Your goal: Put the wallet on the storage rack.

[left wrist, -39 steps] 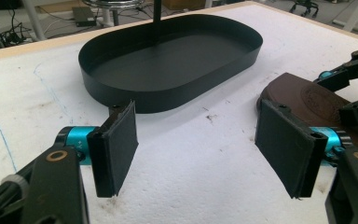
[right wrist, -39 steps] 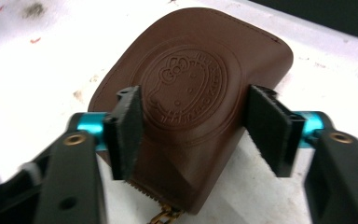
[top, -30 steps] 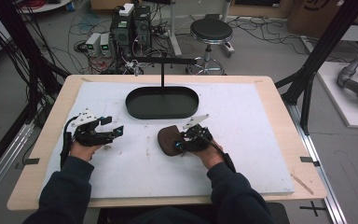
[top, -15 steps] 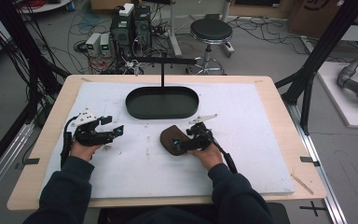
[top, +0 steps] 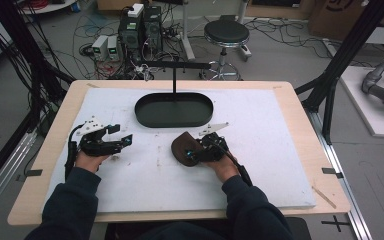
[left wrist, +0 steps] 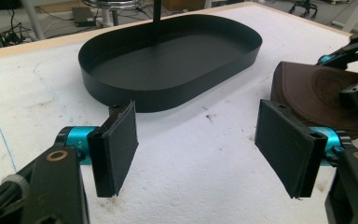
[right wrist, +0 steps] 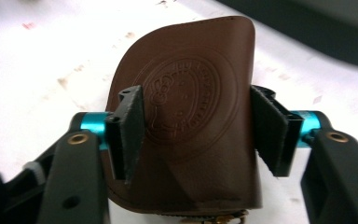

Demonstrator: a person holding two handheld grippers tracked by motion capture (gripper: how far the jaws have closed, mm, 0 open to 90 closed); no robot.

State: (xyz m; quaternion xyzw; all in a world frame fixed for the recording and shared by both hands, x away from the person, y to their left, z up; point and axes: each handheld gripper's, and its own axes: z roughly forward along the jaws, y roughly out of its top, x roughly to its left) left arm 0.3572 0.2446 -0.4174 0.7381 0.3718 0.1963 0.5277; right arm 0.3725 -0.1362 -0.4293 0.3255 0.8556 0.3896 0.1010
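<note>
A brown leather pouch [top: 181, 148] with a round embossed stamp lies flat on the white mat, in front of the black oval tray. My right gripper [top: 195, 151] reaches over it from the right. In the right gripper view, the pouch [right wrist: 191, 93] lies between and under the jaws of the right gripper [right wrist: 198, 135]. The left pad overlaps its surface and the right pad stands at its edge. These jaws have just been closing and show no firm pinch. My left gripper [top: 121, 134] rests at the left, open and empty [left wrist: 198, 149]. Its view shows the pouch [left wrist: 307, 88] at the right.
The black oval tray [top: 145, 118] sits at the mat's far middle, with a thin black post and crossbar [top: 174, 75] rising from it. Its wall [left wrist: 168, 91] is just beyond my left jaws. A stool and cables lie past the far edge of the table.
The right gripper and the pouch have shifted slightly on the mat. The left hand and its gripper have stayed still.
</note>
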